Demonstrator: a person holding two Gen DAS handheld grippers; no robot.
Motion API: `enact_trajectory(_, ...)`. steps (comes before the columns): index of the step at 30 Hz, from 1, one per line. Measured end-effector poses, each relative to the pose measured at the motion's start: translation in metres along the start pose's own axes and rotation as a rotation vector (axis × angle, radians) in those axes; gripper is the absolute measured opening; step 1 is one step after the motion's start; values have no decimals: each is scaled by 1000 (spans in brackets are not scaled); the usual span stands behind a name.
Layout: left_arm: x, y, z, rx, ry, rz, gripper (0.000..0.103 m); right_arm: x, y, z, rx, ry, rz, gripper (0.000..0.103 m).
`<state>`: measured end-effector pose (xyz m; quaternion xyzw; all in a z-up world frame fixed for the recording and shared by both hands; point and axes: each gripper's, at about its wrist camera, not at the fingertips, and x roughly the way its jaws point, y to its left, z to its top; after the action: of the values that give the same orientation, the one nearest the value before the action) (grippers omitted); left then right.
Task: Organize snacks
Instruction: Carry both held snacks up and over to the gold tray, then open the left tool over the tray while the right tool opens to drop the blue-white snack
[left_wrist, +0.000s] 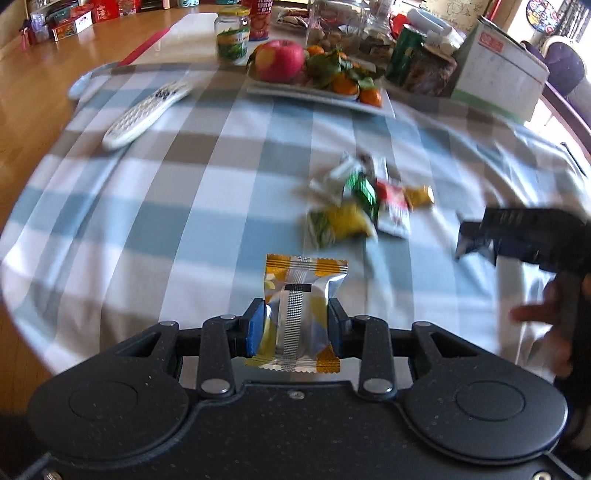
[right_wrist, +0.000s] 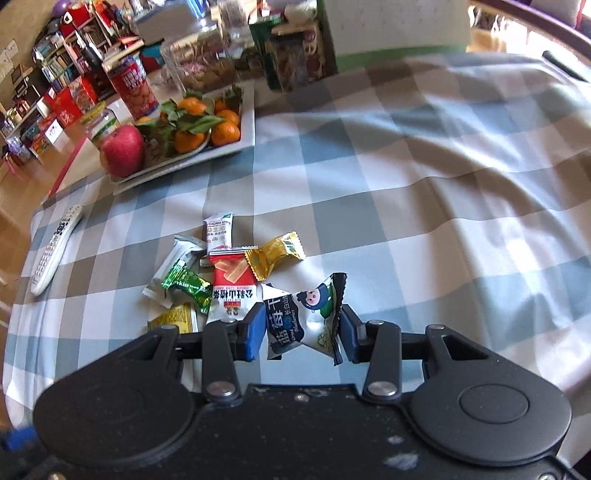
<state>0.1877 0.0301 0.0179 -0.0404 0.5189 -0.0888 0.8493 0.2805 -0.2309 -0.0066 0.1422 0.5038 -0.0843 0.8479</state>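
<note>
Item one: a yellow-and-silver snack packet (left_wrist: 301, 314), seam side up, clamped upright between the blue pads of my left gripper (left_wrist: 295, 325), above the checked tablecloth (left_wrist: 184, 206).

Item two: a dried-blueberry packet (right_wrist: 304, 317), white and dark blue with a cartoon face, pinched between the pads of my right gripper (right_wrist: 303, 328).

Item three: the snack pile (right_wrist: 221, 273) on the cloth, at 11 o'clock from the right gripper. It holds a red-and-white packet (right_wrist: 231, 291), a green foil candy (right_wrist: 186, 286), a gold-wrapped candy (right_wrist: 275, 254), a white hawthorn strip (right_wrist: 218, 232) and a yellow packet (right_wrist: 175, 317), mostly overlapping.

Item four: a white remote (right_wrist: 51, 254), at 9 o'clock from the pile, well apart.

Item five: a white fruit tray (right_wrist: 247, 122) at 12 o'clock, carrying a red apple (right_wrist: 123, 149) and leafy tangerines (right_wrist: 207, 125). Jars and boxes stand behind it.
</note>
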Motion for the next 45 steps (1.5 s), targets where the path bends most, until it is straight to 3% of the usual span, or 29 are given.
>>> enact_trajectory(6, -12, -2, -37, 38, -24, -1, 44, -26, -16, -35, 98, 2, 68, 44)
enact_trajectory(9, -16, -1, -52, 27, -19, -22, 44, -38, -22, -51, 111, -21, 68, 44)
enact_trajectory(17, -18, -5, -81, 49, -13, 9, 44, -70, -44, -93, 171, -71, 85, 44)
enact_trajectory(24, -24, -10, -96, 66, -28, 14, 44, -94, -43, -135, 140, -92, 117, 44)
enact_trajectory(30, -24, -5, -106, 24, -3, -7, 44, -109, -40, -167, 117, -95, 132, 44)
enact_trajectory(35, -19, 14, -105, -86, 48, -58, 44, -121, -43, -188, 125, -102, 147, 44)
enact_trajectory(40, -11, 28, -101, -173, 74, -36, 44, -125, -41, -203, 126, -86, 161, 44)
enact_trajectory(45, -9, 24, -102, -156, 59, -1, 44, -125, -36, -206, 106, -75, 165, 44)
